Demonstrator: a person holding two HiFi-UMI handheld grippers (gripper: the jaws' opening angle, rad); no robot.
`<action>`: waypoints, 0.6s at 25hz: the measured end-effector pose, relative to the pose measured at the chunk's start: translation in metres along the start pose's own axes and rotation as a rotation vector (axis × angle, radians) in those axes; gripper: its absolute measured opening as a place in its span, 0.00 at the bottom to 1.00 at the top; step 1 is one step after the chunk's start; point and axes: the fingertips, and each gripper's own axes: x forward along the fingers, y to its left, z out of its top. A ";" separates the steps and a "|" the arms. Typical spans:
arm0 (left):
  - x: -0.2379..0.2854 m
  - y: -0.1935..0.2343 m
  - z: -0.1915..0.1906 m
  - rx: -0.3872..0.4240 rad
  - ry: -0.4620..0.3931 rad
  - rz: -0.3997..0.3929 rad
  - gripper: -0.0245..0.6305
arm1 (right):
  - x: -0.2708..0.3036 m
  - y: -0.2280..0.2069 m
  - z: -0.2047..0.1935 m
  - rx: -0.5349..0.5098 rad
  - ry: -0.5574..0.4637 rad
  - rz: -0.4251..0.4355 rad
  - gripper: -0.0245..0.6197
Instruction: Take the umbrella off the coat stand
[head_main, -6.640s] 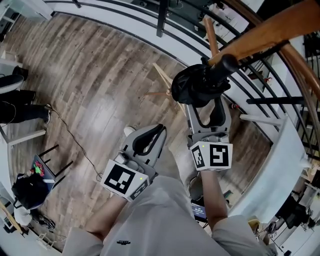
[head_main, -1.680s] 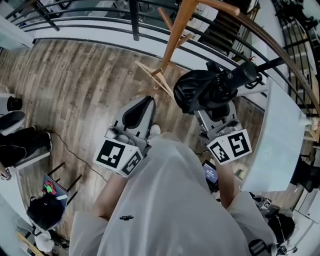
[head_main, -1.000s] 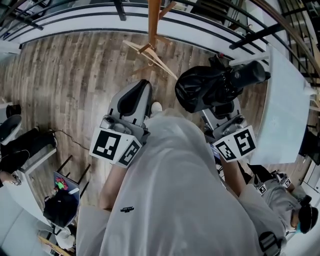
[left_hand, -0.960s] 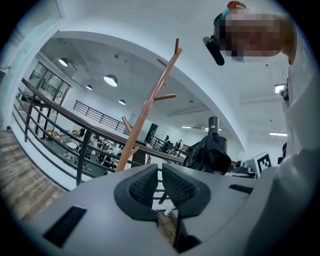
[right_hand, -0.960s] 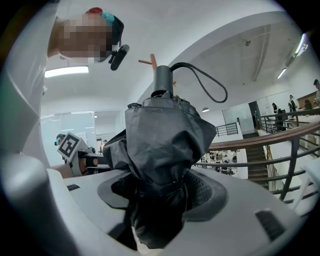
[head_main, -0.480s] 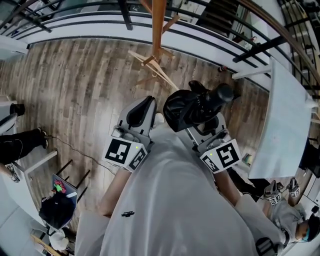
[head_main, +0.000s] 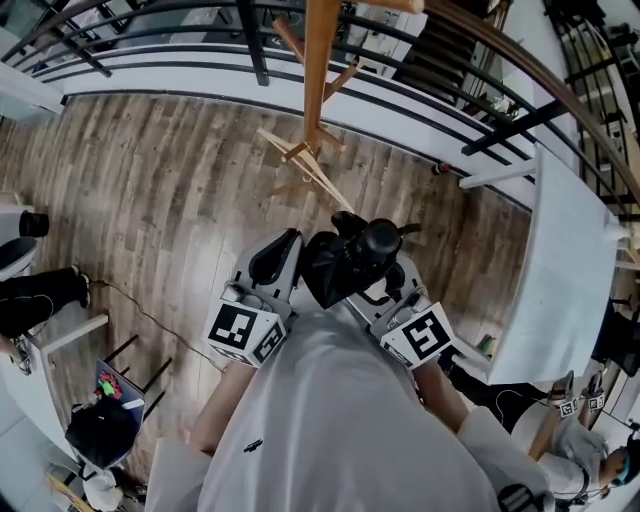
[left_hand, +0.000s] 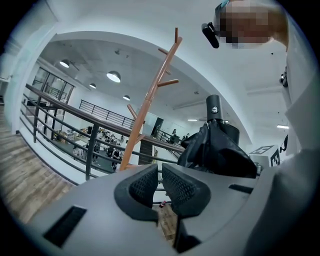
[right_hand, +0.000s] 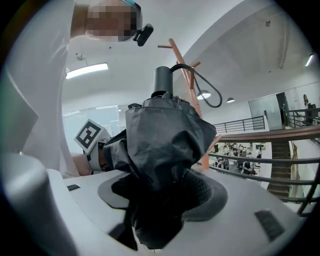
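- The folded black fabric umbrella, with its stubby black cylindrical handle and thin wrist loop, is in the right gripper. It is held close in front of the person's chest, above the grey-brown wood-plank floor.
- In the right gripper view, that gripper's jaws stand wide apart and press on the bunched canopy of the umbrella. The handle end points upward.
- The tall wooden coat stand with angled pegs rises beyond the umbrella. None of its pegs touches the umbrella, and the loop appears to hang free of them.
- The left gripper has its jaws drawn together with only a slit between the pads and nothing in it. It sits just beside the umbrella, the stand behind it.
- Judgement: the lift off the peg looks done, and the step in hand is carrying the umbrella away.
- The next move likely calls for a firm clamp, since soft fabric can slip, and for keeping the loop away from the pegs.
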 end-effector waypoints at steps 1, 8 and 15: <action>0.000 -0.001 -0.001 0.001 0.004 0.000 0.10 | 0.000 0.002 -0.001 -0.007 0.008 0.009 0.49; -0.003 0.000 -0.004 -0.008 0.008 0.011 0.10 | 0.001 0.010 0.003 -0.017 -0.003 0.023 0.49; -0.005 0.001 -0.004 -0.014 0.007 0.010 0.10 | 0.011 0.017 0.018 -0.041 -0.067 0.028 0.49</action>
